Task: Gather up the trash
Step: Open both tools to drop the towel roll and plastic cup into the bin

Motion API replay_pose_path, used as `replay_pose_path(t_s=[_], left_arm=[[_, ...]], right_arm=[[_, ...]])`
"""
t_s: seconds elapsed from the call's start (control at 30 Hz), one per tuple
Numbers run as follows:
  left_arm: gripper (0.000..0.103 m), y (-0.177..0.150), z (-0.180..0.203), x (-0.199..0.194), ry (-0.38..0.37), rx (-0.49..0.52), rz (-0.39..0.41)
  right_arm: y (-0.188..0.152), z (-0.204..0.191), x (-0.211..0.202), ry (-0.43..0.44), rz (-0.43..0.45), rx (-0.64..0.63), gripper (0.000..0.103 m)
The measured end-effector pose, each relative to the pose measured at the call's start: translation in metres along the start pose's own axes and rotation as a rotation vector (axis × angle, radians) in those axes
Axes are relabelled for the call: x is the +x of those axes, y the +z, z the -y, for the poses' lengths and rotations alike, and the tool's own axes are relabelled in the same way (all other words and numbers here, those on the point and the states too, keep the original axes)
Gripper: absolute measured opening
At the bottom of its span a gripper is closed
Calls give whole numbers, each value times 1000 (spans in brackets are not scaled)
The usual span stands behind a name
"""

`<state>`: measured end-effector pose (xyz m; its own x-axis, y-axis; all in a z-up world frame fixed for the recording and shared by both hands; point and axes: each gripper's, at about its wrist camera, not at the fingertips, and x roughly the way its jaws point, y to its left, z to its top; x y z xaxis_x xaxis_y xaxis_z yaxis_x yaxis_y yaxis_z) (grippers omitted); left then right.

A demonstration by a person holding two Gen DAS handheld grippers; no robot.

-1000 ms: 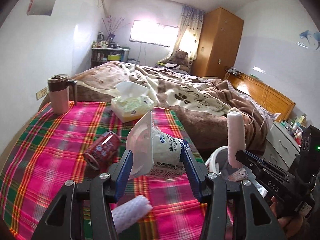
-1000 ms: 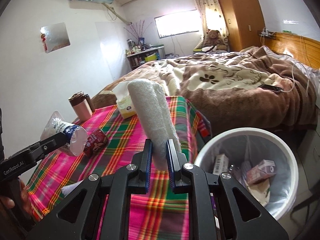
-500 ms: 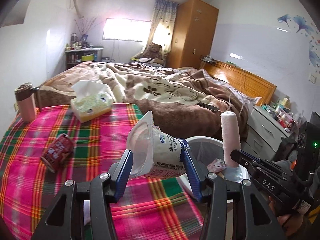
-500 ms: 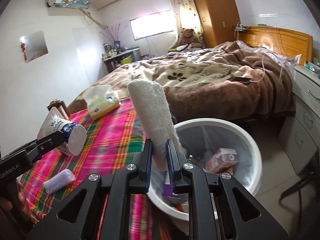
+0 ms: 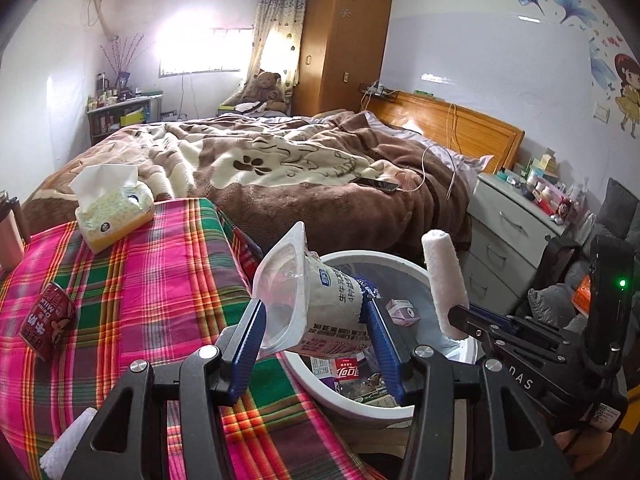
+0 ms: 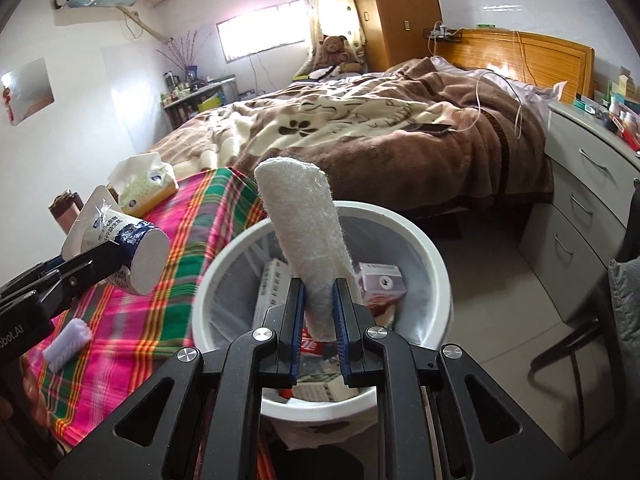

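My left gripper (image 5: 316, 320) is shut on an empty plastic yogurt cup (image 5: 308, 300) and holds it over the near rim of the white trash bin (image 5: 360, 408). My right gripper (image 6: 318, 300) is shut on a white foam net sleeve (image 6: 308, 256), held upright above the bin (image 6: 436, 264). The sleeve (image 5: 442, 280) and the cup (image 6: 128, 248) each show in the other wrist view. The bin holds cartons and wrappers. A red drink can (image 5: 46, 328) and a second foam sleeve (image 6: 68, 344) lie on the plaid tablecloth (image 5: 140, 280).
A tissue pack (image 5: 112, 208) sits at the table's far edge, a tumbler (image 5: 10, 236) at far left. A bed with a brown blanket (image 5: 300, 168) lies behind. A grey drawer unit (image 5: 512, 232) stands right of the bin.
Both grippers have swung right from above the table to above the bin, still holding the cup and the sleeve. The bin now fills more of both views.
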<state>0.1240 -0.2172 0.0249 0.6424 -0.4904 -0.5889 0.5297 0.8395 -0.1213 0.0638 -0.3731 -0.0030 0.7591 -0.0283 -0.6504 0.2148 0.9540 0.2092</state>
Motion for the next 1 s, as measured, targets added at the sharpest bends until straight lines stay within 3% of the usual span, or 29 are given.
replay_pose_path(t_s=[0.5, 0.57, 0.7, 1.0], left_arm=[[53, -1, 30, 42, -44, 51, -79], [53, -2, 29, 46, -42, 47, -90], [58, -4, 24, 46, -41, 28, -95], [59, -5, 11, 34, -28, 4, -77]], right_arm=[[-2, 18, 13, -10, -57, 18, 17], [-2, 20, 14, -25, -60, 11, 20], [-1, 22, 14, -26, -61, 32, 45], [-1, 17, 9, -13, -49, 35, 46]])
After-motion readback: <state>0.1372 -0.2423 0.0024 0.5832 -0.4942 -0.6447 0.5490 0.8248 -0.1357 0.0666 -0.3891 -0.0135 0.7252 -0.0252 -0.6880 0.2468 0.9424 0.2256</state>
